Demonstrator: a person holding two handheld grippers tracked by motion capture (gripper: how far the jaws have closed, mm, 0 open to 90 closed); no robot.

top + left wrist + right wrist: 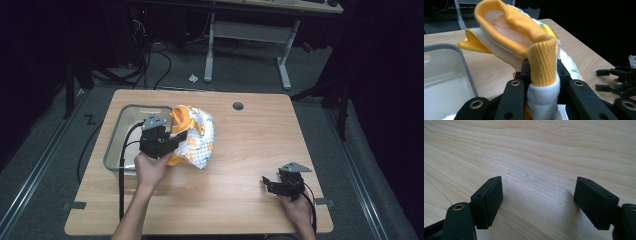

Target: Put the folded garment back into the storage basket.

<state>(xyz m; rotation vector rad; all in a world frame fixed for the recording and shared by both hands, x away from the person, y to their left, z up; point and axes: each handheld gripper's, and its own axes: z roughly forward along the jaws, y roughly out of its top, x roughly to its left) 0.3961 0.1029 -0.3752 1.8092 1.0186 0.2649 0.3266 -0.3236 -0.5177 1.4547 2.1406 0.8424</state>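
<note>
Nearest, at the right near corner of the surface: right claw, resting low on the wood, jaws spread wide with nothing between them, pads just above bare grain. Close to the near edge and to the right edge there, so little room behind it; plenty of open wood ahead and to its left.

Farther in and left of centre: left claw, clamped on a garment, a white quilted piece with orange print and yellow ribbed trim. Seen along the jaws in the left gripper view: a yellow ribbed cuff and white fabric bunched between the jaws, gripped tight, with the yellow-edged opening rising beyond.

Garment lifted partly off the wood, hanging from the left claw and spreading to the right and far side of it, long axis running roughly from near to far. Well apart from the right claw: up and to the left of it, across a broad bare stretch. Left hand therefore the nearer one by far, already holding.

Just left of the garment: a grey bin, its rim touching or nearly touching the left claw's body; cannot tell which. Interior pale and mostly bare. Likely the turning point for the next move: bin lying immediately left of the held cloth, rim to be cleared.

Farthest: round hole near the far edge, with free wood around it.
</note>
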